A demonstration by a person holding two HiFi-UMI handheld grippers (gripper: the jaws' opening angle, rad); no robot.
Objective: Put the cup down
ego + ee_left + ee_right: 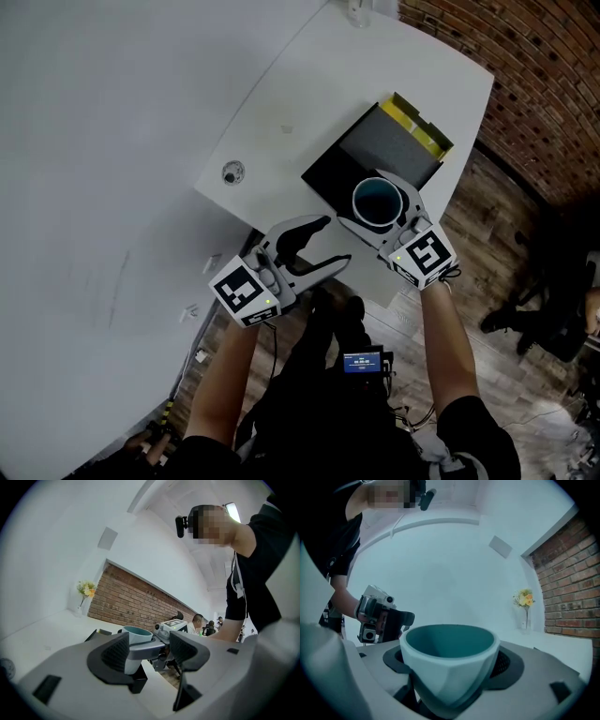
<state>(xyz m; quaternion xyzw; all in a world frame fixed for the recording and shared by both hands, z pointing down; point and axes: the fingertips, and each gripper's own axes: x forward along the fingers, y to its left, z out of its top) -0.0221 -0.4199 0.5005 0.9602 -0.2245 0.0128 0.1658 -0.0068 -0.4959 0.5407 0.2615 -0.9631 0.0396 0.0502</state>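
Two marker cubes [242, 292], one teal cup [378, 202]

One cup [377, 199]. Two grippers: left gripper [330, 244], right gripper [382, 212]. One white table [309, 84]. One black box [389, 145] with yellow flaps. One vase of flowers [525, 605]. One round hole [232, 172] in the tabletop.

Head view steeply down on white table [375, 84], gripper views close, low, facing each other across shared cup [447, 667].
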